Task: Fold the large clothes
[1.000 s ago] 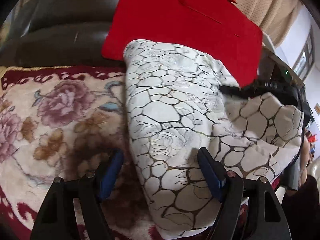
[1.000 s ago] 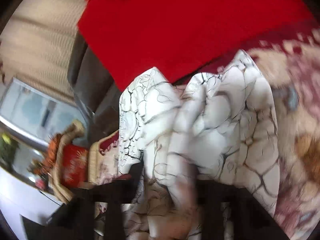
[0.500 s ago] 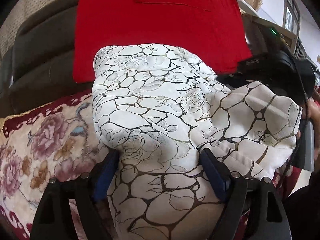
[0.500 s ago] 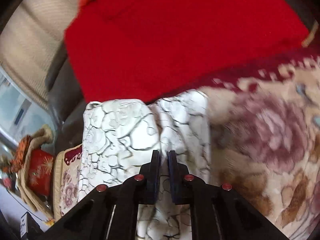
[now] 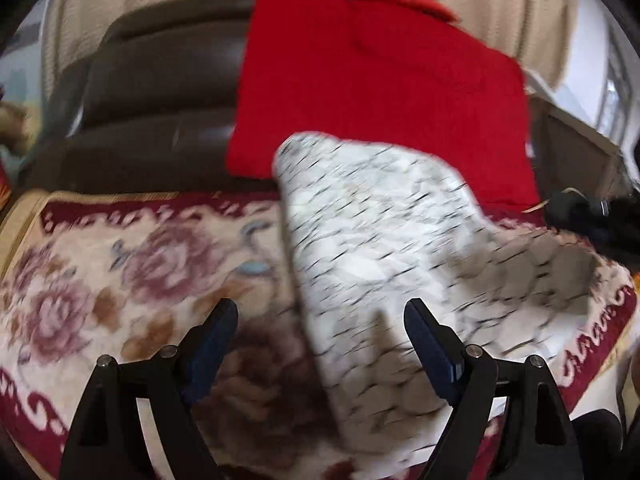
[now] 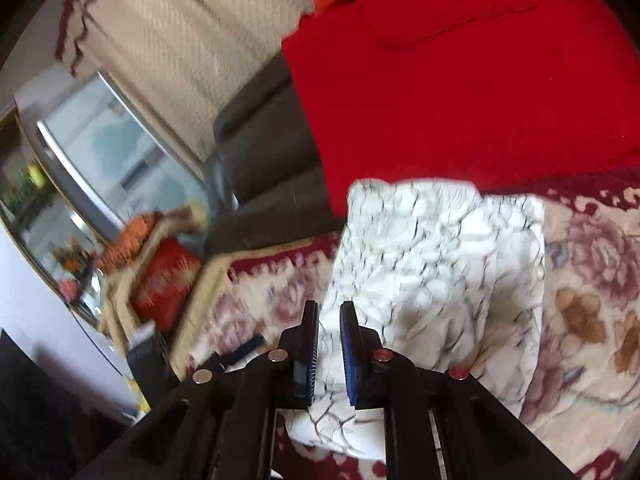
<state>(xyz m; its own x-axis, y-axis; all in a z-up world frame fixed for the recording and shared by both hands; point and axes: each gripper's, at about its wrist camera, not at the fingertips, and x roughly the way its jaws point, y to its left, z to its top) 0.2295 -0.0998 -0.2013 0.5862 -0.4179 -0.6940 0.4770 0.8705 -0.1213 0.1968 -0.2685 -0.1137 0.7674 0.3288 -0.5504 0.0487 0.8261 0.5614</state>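
Note:
A white garment with a dark crackle print lies folded into a thick pad on a floral blanket. It also shows in the right wrist view. My left gripper is open and empty, its jaws wide apart just above the garment's near left edge. My right gripper has its jaws a narrow gap apart over the garment's near corner, with nothing clearly pinched between them. The right gripper's black body shows at the right edge of the left wrist view.
A red cloth hangs over the dark sofa back behind the garment. Beige curtains and a window lie beyond. A red cushion and woven items sit off the blanket's end.
The garment has gone from bunched and lifted to lying flat on the blanket. The right gripper's jaws have parted slightly from it. The left gripper has drawn back, its jaws now free of the cloth.

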